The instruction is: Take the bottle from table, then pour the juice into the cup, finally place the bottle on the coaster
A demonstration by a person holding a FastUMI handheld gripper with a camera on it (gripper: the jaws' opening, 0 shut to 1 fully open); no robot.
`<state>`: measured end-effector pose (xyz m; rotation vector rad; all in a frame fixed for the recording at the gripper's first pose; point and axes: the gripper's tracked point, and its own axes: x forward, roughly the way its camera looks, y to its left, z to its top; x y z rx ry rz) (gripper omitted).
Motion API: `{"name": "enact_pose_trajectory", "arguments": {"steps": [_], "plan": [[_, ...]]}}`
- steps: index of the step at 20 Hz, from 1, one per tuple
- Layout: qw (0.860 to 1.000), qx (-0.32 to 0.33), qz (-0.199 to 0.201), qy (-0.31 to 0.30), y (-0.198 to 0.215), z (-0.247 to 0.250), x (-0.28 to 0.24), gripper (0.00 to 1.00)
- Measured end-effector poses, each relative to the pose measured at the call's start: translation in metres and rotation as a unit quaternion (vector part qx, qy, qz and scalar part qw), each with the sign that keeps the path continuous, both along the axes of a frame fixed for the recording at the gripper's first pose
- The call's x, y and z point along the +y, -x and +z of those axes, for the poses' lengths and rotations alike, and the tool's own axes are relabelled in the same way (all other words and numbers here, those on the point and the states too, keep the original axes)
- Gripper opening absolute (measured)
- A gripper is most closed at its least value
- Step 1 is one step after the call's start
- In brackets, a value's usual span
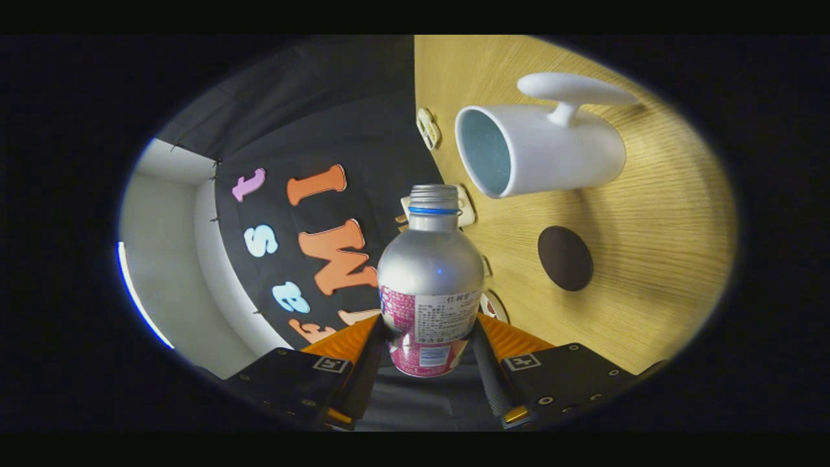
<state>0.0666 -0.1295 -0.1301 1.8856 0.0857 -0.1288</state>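
Jaws point(428, 350) clamped on the bottle's point(430, 272) labelled lower body, one finger each side; cap off, open neck pointing ahead. View rolled sideways: white cup point(538, 152) beyond the neck on the wooden counter point(661, 246), dark round coaster point(565, 257) near the cup.

The gripper camera, rolled sideways, looks close along its fingers point(382, 350) at the table point(648, 259) beyond.

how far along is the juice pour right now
Done: the bottle is off the table, clamped between the gripper fingers, cap off. In hand: the view is rolled sideways, the bottle's open mouth close to the white cup but short of its rim; no juice visible flowing. Left: finish the pour, then set the bottle on the dark round coaster, which sits bare.
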Motion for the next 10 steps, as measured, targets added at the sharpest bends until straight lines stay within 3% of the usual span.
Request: {"name": "enact_pose_trajectory", "arguments": {"steps": [10], "plan": [[1.0, -0.016, -0.009, -0.025, -0.0021, 0.0028, -0.0047, 0.71]]}}
